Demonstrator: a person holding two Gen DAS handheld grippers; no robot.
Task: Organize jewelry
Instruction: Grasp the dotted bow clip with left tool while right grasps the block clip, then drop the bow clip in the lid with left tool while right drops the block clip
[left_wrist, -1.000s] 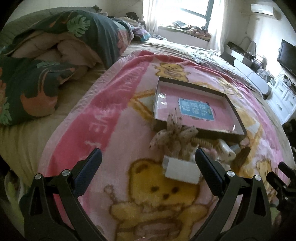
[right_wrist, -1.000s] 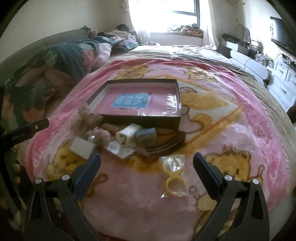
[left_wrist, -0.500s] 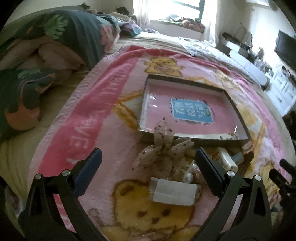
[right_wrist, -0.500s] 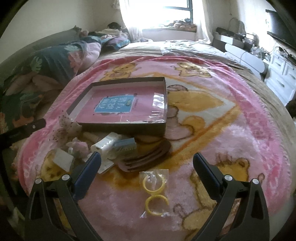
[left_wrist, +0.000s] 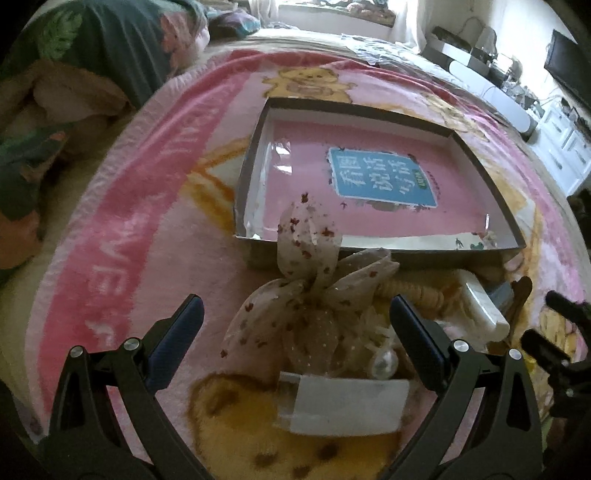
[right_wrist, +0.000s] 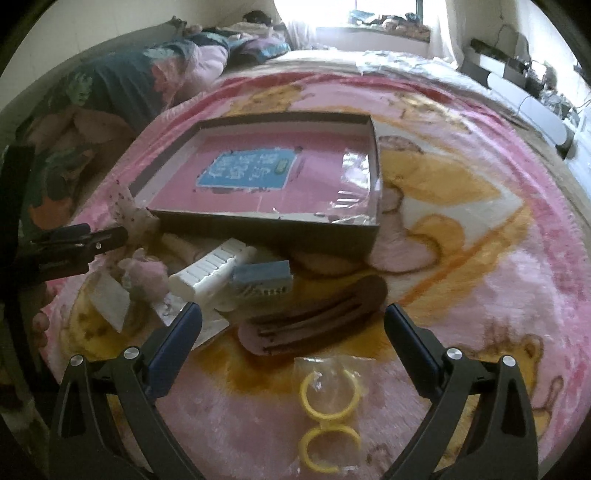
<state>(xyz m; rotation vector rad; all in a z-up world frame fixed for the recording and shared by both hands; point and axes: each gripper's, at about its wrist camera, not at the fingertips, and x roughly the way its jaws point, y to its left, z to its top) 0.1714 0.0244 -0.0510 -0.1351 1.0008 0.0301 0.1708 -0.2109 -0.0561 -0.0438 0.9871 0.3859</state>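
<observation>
jewelry pile (right_wrist: 236, 280) lies on pink bear blanket (right_wrist: 480, 295) before the box (right_wrist: 266, 177); both tools released.

Box (right_wrist: 269, 229) on blanket (right_wrist: 480, 277) w/ bow (left_wrist: 314, 291), rings (right_wrist: 328, 413) (bagged) in front.

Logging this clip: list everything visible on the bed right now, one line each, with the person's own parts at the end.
Box: 1, dark walls, pink liner with blue label, mid-blanket, nothing in it.
Fabric bow: 1, beige with red specks, at the box's near wall.
White card: 1, nearest the left gripper.
White clip: 1, ridged, in front of the box.
Blue comb clip: 1, beside the white clip.
Brown hair clips: flat, count unclear.
Yellow rings: 2, in a clear bag.
Blanket: 1, pink, bear print.
Left gripper: jaws open over the bow.
Right gripper: jaws open.
</observation>
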